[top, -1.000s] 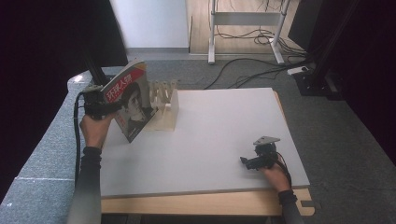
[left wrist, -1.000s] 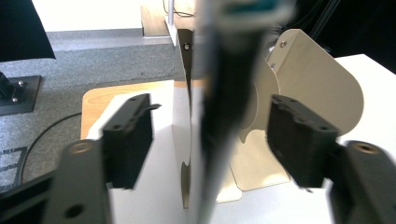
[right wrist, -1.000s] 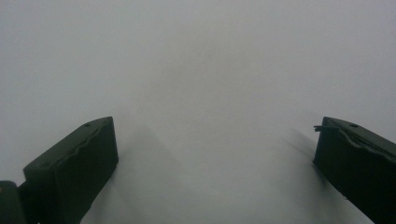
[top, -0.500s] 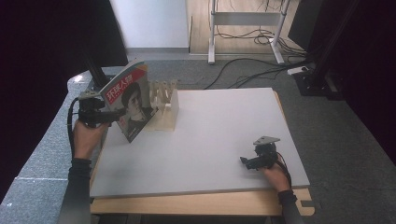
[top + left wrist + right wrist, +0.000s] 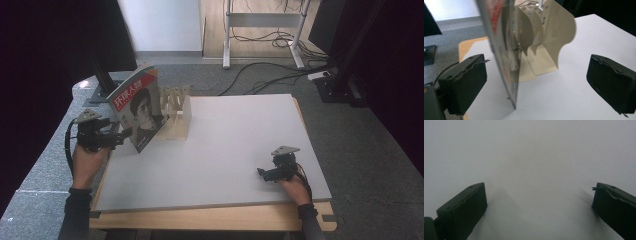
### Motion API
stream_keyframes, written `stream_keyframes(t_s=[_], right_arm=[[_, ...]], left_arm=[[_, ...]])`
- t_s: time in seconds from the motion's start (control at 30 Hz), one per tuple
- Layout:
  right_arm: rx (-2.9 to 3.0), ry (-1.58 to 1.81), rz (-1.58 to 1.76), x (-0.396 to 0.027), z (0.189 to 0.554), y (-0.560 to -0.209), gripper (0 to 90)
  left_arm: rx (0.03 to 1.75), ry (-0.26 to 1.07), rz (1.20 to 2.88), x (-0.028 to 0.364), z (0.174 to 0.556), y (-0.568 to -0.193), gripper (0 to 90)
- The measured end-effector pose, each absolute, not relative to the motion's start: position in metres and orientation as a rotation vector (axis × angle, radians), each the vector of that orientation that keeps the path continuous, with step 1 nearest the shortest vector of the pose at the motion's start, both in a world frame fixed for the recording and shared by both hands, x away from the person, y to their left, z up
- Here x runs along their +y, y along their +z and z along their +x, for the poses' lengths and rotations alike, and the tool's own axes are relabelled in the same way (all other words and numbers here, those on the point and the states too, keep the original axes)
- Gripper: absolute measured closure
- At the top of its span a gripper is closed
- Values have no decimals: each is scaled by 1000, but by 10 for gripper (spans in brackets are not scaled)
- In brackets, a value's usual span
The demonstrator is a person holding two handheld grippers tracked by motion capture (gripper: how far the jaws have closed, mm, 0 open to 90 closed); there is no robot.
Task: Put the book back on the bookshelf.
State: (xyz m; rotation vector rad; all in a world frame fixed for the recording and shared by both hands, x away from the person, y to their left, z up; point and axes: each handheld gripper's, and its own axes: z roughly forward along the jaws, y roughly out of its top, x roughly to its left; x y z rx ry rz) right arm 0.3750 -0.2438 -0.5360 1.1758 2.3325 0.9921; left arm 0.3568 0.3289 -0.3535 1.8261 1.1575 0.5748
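The table (image 5: 240, 150) carries a magazine (image 5: 137, 107) standing on edge against a beige rack (image 5: 175, 117), whose far slots it hides. The left gripper (image 5: 117, 136) has just been opening; its fingers (image 5: 464, 83) stand apart with the magazine's blurred edge between them, untouched. The right gripper (image 5: 267, 173) rests wide open, well apart.
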Motion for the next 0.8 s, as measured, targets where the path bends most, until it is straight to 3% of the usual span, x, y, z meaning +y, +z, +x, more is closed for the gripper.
stream_keyframes(t_s=[0.33, 0.8], right_arm=[[2333, 992, 1175, -244, 375, -536, 0], [2332, 992, 1178, -244, 375, -536, 0]], left_arm=[[1052, 554, 1906, 294, 344, -374, 0], [975, 462, 2023, 240, 358, -429, 0]])
